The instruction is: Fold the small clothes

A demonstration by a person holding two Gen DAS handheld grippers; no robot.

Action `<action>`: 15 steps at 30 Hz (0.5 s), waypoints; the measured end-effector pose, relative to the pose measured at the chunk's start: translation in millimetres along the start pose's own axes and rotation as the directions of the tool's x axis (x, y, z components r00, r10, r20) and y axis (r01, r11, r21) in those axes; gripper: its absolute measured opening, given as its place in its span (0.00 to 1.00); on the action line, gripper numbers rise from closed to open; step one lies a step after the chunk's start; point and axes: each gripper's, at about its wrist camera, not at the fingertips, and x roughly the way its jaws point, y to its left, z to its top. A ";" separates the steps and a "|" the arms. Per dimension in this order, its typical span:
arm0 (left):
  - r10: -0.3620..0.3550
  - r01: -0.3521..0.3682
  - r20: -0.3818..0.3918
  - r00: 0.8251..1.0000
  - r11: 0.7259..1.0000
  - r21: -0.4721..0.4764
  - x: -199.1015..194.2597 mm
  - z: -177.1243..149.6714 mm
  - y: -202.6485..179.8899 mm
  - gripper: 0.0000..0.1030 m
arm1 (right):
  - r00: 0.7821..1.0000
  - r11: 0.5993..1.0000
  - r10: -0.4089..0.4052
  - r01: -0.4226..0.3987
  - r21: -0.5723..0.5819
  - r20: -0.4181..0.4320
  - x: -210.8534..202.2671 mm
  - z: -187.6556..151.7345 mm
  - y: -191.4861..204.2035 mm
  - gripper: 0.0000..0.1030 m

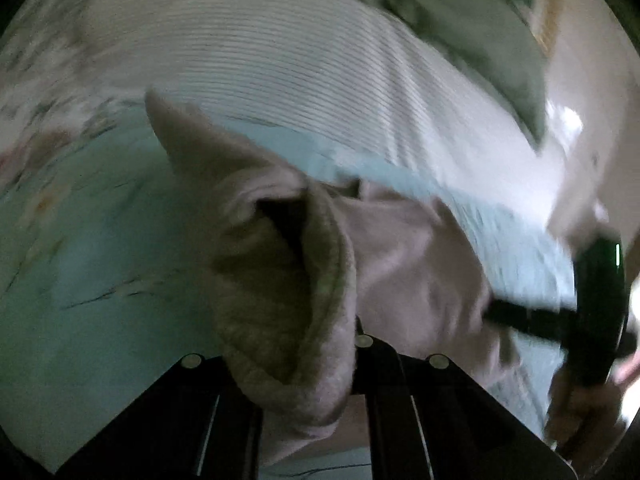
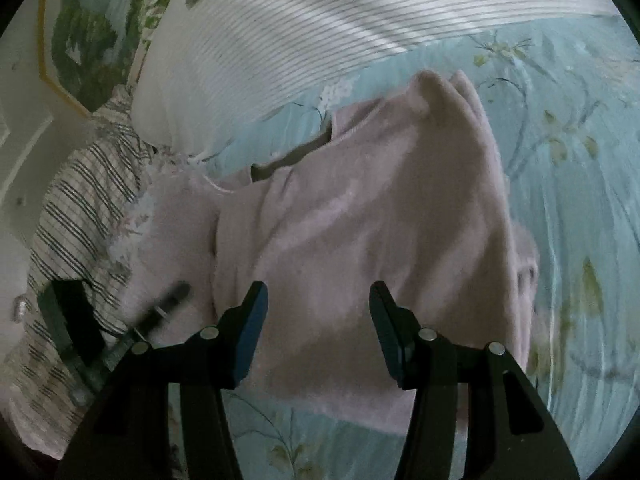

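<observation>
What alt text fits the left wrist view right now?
The left gripper has its jaws shut on a bunched fold of the pink garment, lifted over the pale blue floral bedspread. A striped pillow lies beyond; the image is motion-blurred.

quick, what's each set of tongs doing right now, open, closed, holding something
Left tongs: closed on a fold of the pink garment.
Right tongs: open above the pink garment, holding nothing.

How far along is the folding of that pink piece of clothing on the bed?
It looks like an early stage. Done: the pink garment lies on the floral bedspread, one part seemingly turned over. In hand: the left gripper is shut on a bunched cuff or hem. The right gripper is open over the cloth, gripping nothing. Left: the remaining folds; no neat bundle shows yet.
</observation>
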 end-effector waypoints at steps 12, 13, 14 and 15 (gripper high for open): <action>0.009 0.000 -0.080 0.997 0.995 0.101 31.9 -26.2 -28.5 0.06 | 0.960 0.977 0.213 -0.213 0.024 -0.182 116.3 36.9 25.3 0.57; 0.011 -0.002 -0.083 0.997 0.995 0.104 32.9 -26.1 -28.8 0.06 | 0.953 0.972 0.234 -0.231 0.036 -0.194 130.5 43.2 27.8 0.57; 0.012 -0.003 -0.084 0.996 0.994 0.107 34.0 -26.2 -29.9 0.06 | 0.946 0.968 0.251 -0.246 0.051 -0.203 140.1 47.0 28.5 0.57; 0.010 0.000 -0.086 0.996 0.994 0.107 33.8 -26.8 -29.9 0.06 | 0.941 0.964 0.265 -0.256 0.067 -0.213 149.5 51.0 28.6 0.57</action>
